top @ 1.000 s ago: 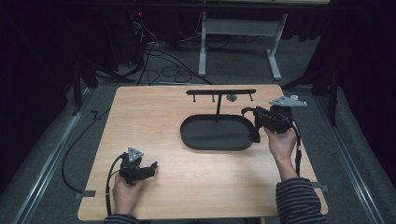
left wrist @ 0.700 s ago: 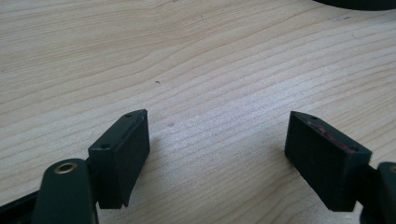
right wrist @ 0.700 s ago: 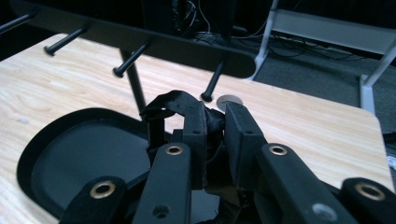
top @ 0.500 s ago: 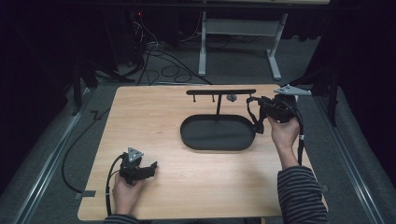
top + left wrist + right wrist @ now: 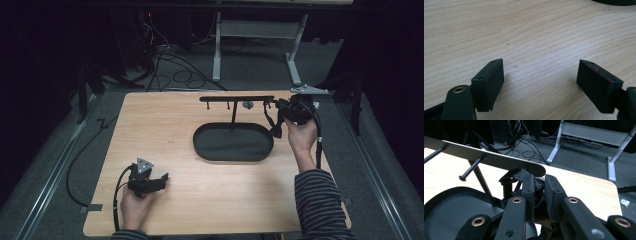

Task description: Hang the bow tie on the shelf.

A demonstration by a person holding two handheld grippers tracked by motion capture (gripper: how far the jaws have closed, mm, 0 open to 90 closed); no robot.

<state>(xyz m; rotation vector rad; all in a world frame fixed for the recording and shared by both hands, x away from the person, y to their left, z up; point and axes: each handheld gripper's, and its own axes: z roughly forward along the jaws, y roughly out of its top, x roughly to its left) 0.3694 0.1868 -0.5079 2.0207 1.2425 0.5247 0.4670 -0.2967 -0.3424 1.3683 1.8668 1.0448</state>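
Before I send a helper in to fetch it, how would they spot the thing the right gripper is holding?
Start at the black oval tray mid-table, from which a post carries a flat bar with pegs. At the bar's right end, the right gripper pinches a black strap. It is the only soft, dangling thing there; everything nearby is rigid.

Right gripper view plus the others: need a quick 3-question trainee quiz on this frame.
1. True or false: the right tool is shut on a dark strap-like item just under the end of the flat black metal hook bar.
2. Multiple choice: the left tool is (A) shut on a cup, (B) open over bare light wooden table, (C) inside the tray.
3. Fill in: the bar's post stands in the black oval ____.

Key: 1 true; 2 B; 3 tray.
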